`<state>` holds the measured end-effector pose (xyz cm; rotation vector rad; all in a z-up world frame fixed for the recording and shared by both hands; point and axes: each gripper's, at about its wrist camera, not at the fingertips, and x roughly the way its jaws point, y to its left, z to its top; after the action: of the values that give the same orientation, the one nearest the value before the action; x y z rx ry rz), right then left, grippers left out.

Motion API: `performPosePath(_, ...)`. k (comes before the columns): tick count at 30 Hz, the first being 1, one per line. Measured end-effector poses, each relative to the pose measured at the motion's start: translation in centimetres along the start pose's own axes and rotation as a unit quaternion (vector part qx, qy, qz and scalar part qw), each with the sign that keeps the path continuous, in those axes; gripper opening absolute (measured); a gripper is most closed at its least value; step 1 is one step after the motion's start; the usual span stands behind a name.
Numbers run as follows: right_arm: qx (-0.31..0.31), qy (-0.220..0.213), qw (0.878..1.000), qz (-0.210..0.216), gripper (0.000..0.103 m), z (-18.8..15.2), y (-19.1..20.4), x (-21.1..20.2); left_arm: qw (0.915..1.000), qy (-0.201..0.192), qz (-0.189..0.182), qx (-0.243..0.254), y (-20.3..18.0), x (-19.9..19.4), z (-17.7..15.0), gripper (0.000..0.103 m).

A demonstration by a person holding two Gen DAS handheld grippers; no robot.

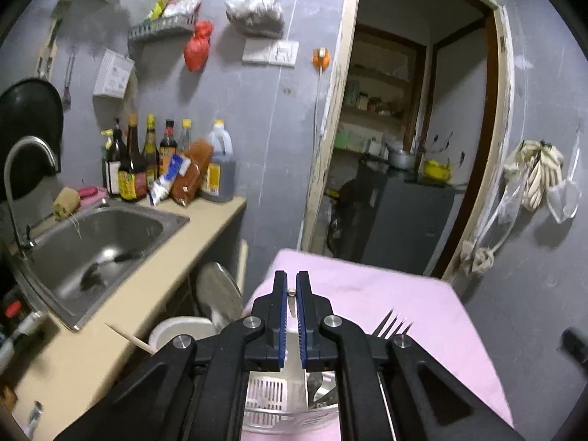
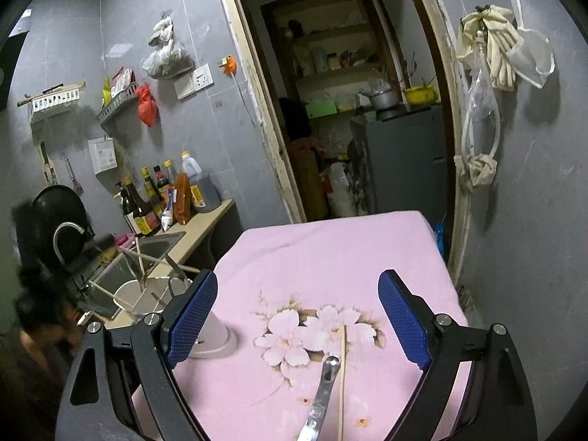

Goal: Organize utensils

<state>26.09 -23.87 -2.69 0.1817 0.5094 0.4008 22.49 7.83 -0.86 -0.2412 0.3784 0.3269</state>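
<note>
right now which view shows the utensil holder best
Right wrist view: the white holder shows at the table's left edge, with chopsticks sticking out. Left wrist view shows only its slotted inside, right below the left hand-held gripper and mostly hidden by it.

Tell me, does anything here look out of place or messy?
Yes: chopsticks splay at odd angles in the white holder, not upright. A metal handle and one chopstick lie loose on the pink cloth.

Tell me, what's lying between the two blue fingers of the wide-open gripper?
In the right wrist view, a metal utensil handle and a wooden chopstick lie side by side on the pink flowered cloth, between the open right gripper's fingers.
</note>
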Motion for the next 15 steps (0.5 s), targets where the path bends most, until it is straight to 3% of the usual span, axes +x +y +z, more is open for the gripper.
performPosePath(7, 0.010, 0.000, 0.999, 0.032, 0.086, -0.1, 0.5, 0.8, 0.9999, -0.004, 0.009, 0.003, 1.8, -7.6, 4.5, 0.005)
performPosePath(15, 0.009, 0.009, 0.998, 0.061, 0.086, -0.5, 1.4, 1.9, 0.9980, 0.021, 0.059, -0.005, 3.2, -11.0, 4.3, 0.005)
